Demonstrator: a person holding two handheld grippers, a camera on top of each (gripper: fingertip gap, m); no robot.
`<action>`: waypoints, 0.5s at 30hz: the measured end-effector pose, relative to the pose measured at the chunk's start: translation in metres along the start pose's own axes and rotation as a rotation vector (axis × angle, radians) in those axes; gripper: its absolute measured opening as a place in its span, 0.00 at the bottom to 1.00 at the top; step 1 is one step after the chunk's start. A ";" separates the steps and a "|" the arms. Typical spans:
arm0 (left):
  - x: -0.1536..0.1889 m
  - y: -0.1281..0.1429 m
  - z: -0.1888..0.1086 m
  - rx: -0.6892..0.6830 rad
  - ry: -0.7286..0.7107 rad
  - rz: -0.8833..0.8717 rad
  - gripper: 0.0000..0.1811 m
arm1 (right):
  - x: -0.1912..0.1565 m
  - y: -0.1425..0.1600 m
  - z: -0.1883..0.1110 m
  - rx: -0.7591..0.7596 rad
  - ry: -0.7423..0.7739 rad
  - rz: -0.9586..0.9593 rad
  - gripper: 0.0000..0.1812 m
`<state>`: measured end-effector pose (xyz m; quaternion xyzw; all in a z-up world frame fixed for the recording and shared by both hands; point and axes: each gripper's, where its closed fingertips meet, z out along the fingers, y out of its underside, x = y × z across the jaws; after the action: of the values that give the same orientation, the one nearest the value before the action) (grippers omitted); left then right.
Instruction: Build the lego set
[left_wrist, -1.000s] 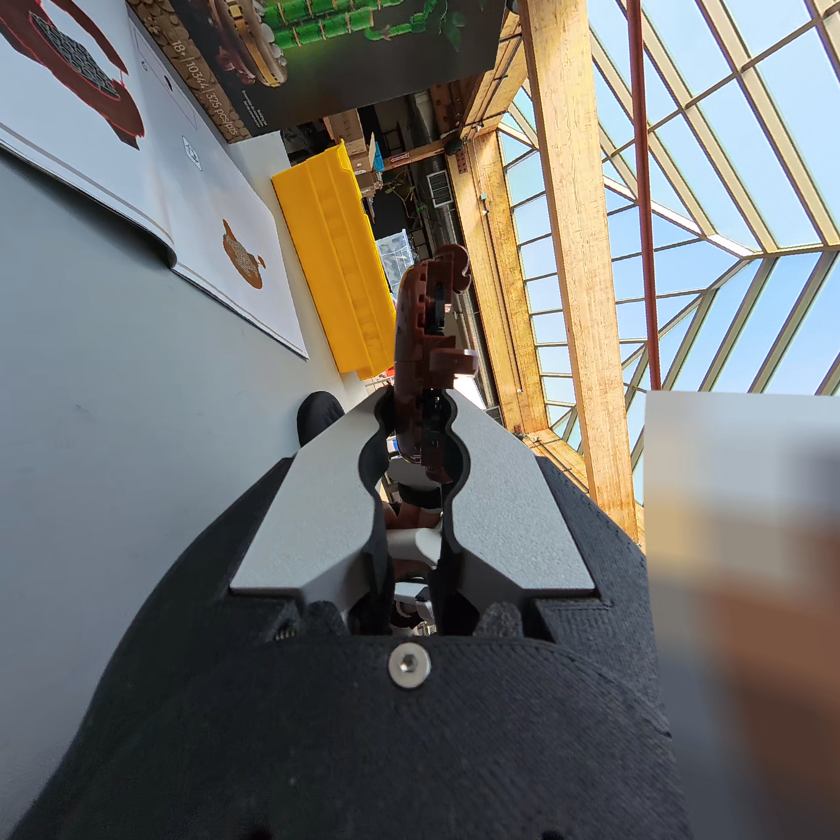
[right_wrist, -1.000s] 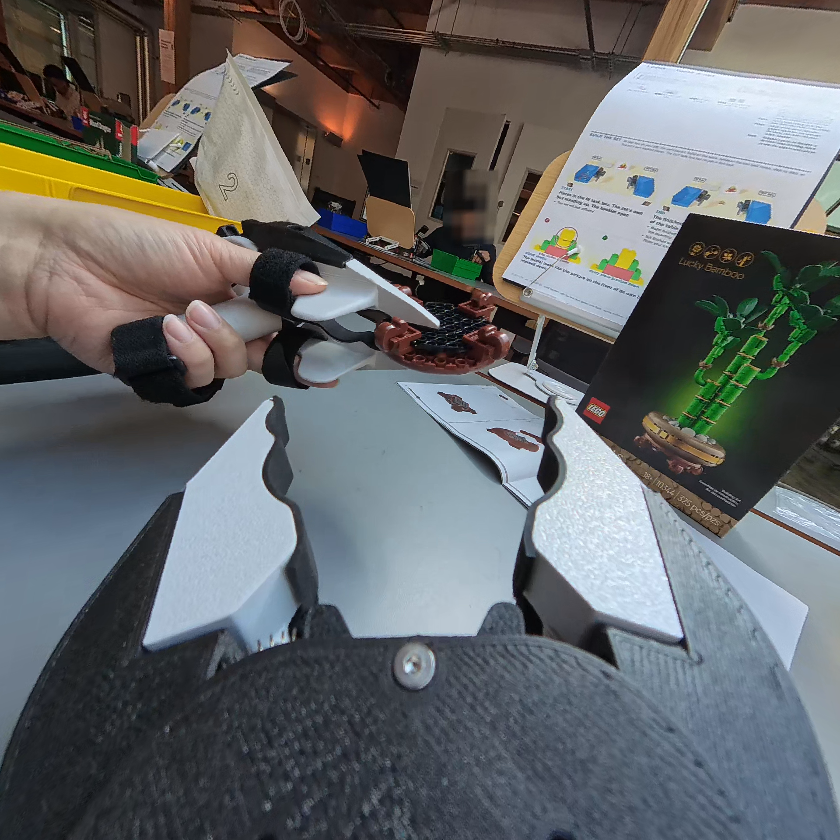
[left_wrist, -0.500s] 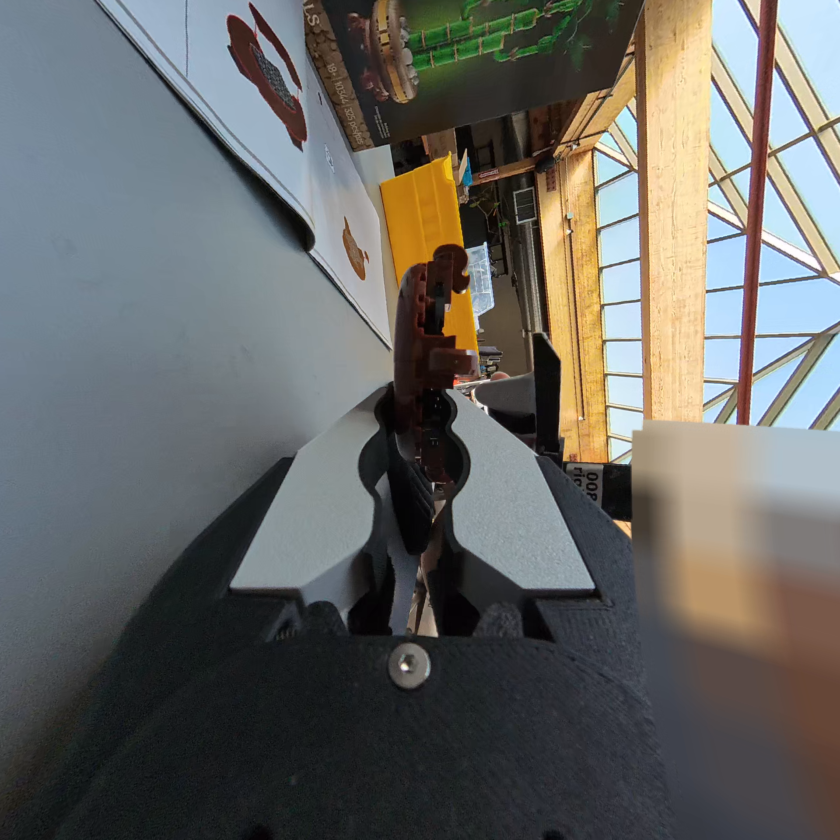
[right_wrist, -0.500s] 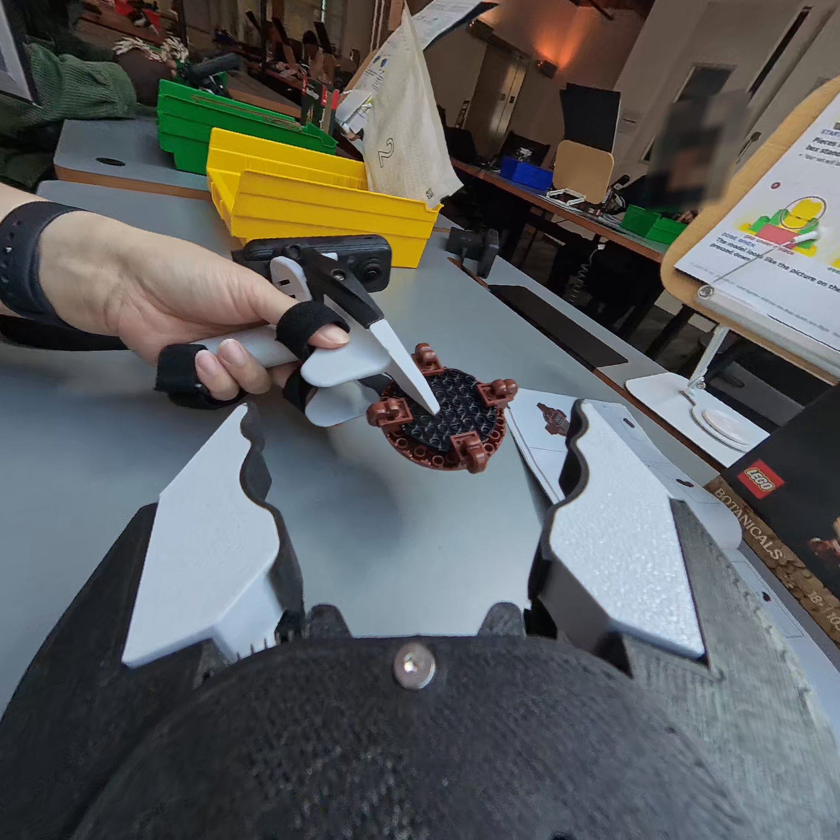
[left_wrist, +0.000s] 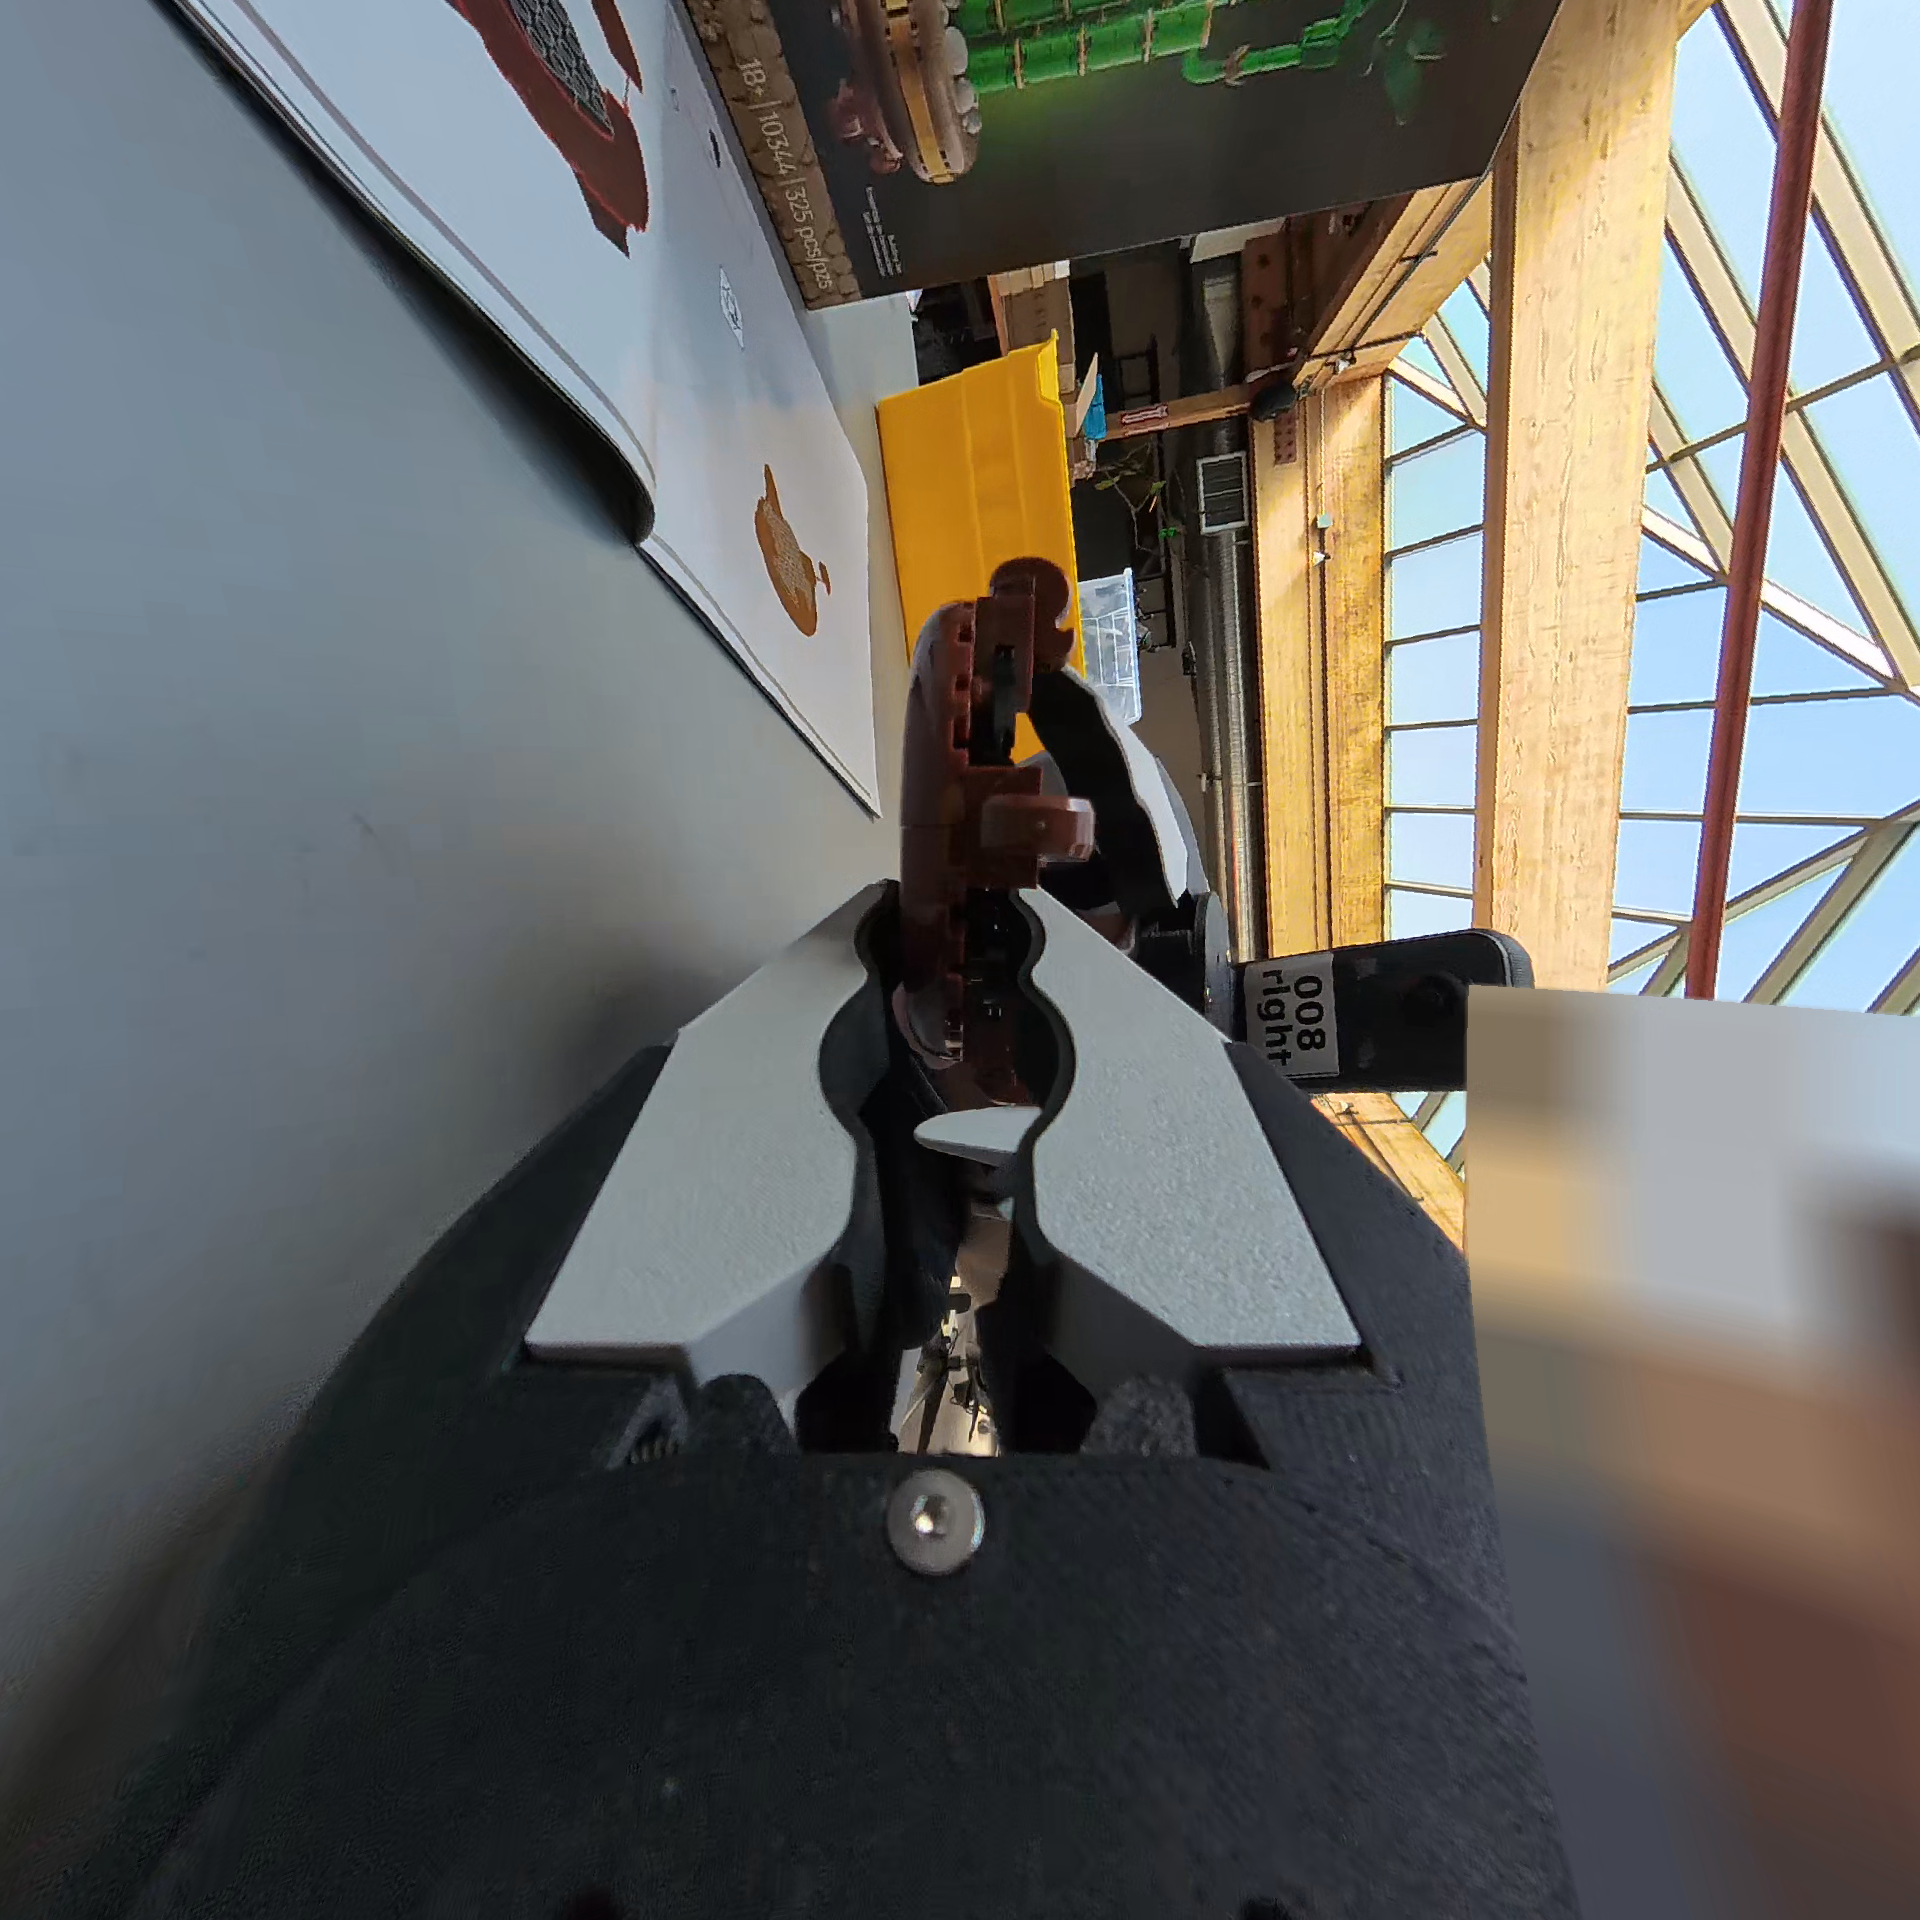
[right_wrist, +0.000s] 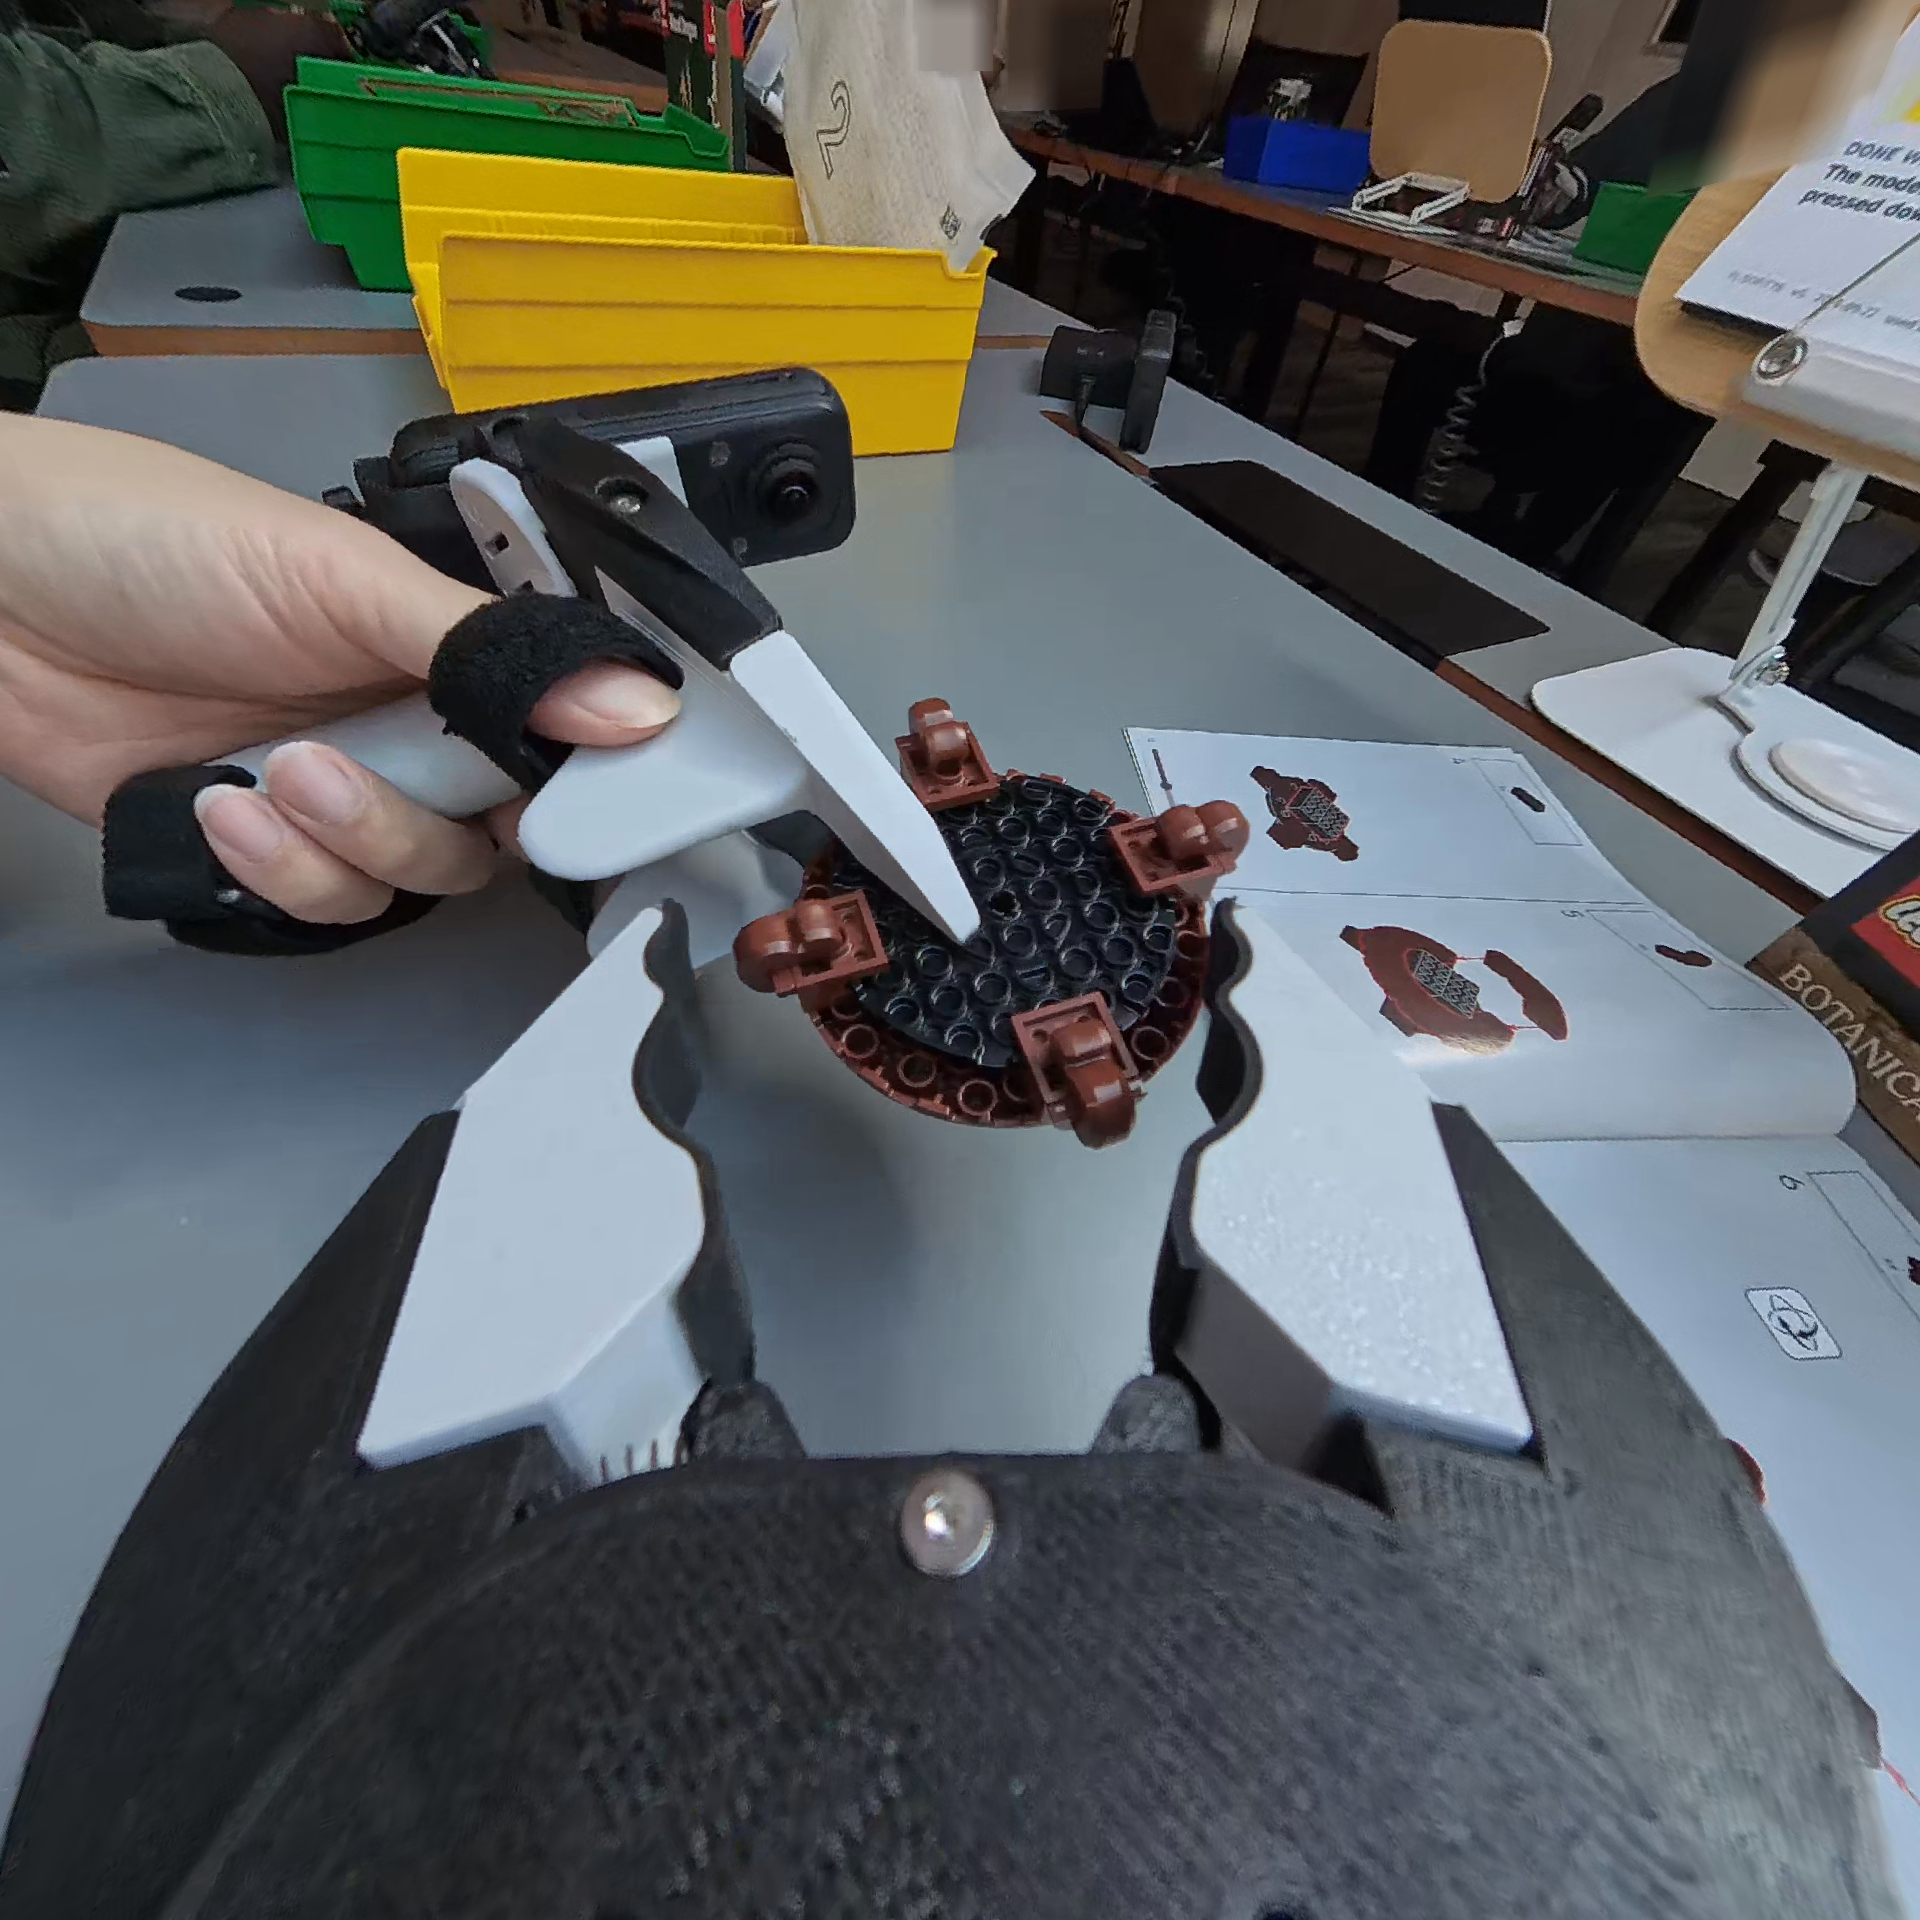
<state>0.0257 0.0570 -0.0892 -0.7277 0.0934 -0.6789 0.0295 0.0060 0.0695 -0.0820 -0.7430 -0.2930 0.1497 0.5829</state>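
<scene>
Right wrist view showed the right gripper (right_wrist: 940, 997) nearest the camera, its two grey fingers spread wide apart with nothing between them, hovering over the grey table (right_wrist: 987, 1278). Just beyond its fingertips sat the round lego base (right_wrist: 1023, 966), a reddish-brown disc with a black studded centre and four brown clips around the rim. The left gripper (right_wrist: 935, 894), held in a hand (right_wrist: 208, 644), was clamped on the near-left edge of that base, its upper finger lying across the black studs. To the right of the base lay the open instruction booklet (right_wrist: 1455, 935). Farther back stood stacked yellow bins (right_wrist: 686, 322), with green bins (right_wrist: 478, 135) behind them.
</scene>
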 end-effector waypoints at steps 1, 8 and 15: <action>0.001 0.001 0.000 -0.004 0.005 -0.007 0.09 | 0.001 0.003 0.002 -0.020 0.007 -0.011 0.53; -0.005 0.006 -0.007 -0.010 0.006 -0.039 0.09 | -0.002 0.008 0.008 -0.050 0.022 -0.024 0.55; -0.003 0.013 -0.009 -0.041 0.029 -0.054 0.09 | -0.011 0.015 0.009 -0.090 -0.010 -0.042 0.52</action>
<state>0.0149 0.0452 -0.0938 -0.7204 0.0877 -0.6879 -0.0051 -0.0035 0.0679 -0.1005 -0.7613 -0.3180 0.1277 0.5504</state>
